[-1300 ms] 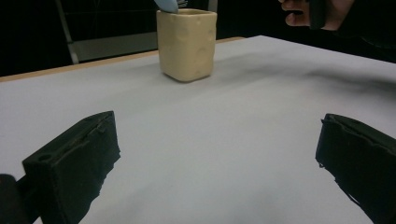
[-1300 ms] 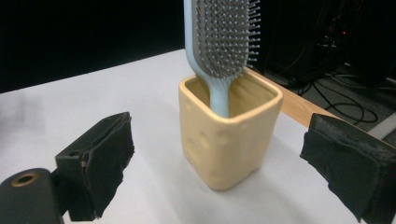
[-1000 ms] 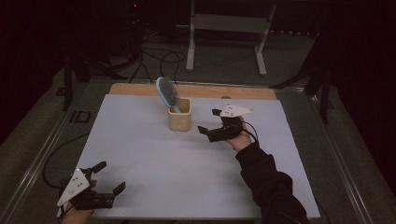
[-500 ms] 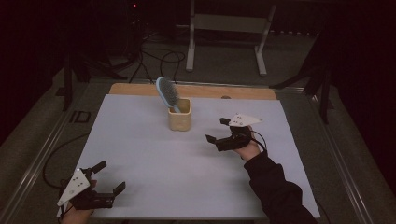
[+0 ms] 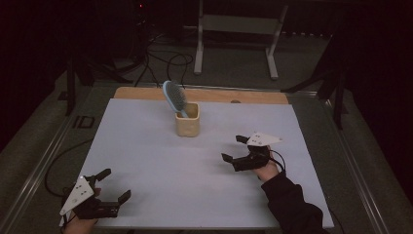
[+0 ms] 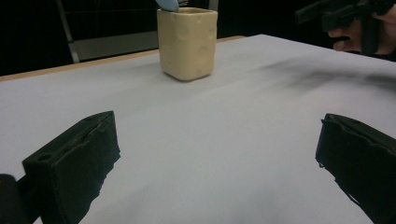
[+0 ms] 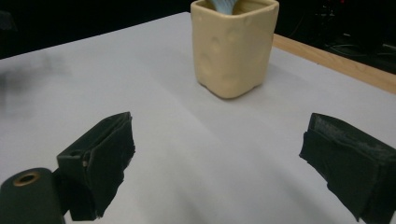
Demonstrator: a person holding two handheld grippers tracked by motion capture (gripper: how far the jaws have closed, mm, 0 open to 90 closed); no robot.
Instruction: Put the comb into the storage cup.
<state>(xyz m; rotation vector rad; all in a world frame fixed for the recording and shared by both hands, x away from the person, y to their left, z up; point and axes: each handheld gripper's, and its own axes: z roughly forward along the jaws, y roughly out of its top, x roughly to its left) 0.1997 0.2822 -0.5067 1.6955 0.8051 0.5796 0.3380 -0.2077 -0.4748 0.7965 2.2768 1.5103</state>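
At the near left corner of the bench (image 5: 146, 146), the left hand-held gripper (image 5: 114, 184) rests low over the white surface with its jaws spread wide and nothing between them. In the left gripper view its two black jaws stand far apart, with bare white sheet between them.

Farther in, toward the right side, the right hand-held gripper (image 5: 233, 148) sits just above the sheet, held by a hand in a dark sleeve (image 5: 292, 207). Its jaws are also wide apart and empty, and they point toward the cup.

Beyond both, near the far edge of the white sheet and about midway across, stands a cream cup (image 5: 187, 119), upright, well apart from either gripper. A blue hairbrush (image 5: 173, 97) stands in it, leaning left, bristle head up.

Behind the sheet runs a wooden strip (image 5: 263, 97).
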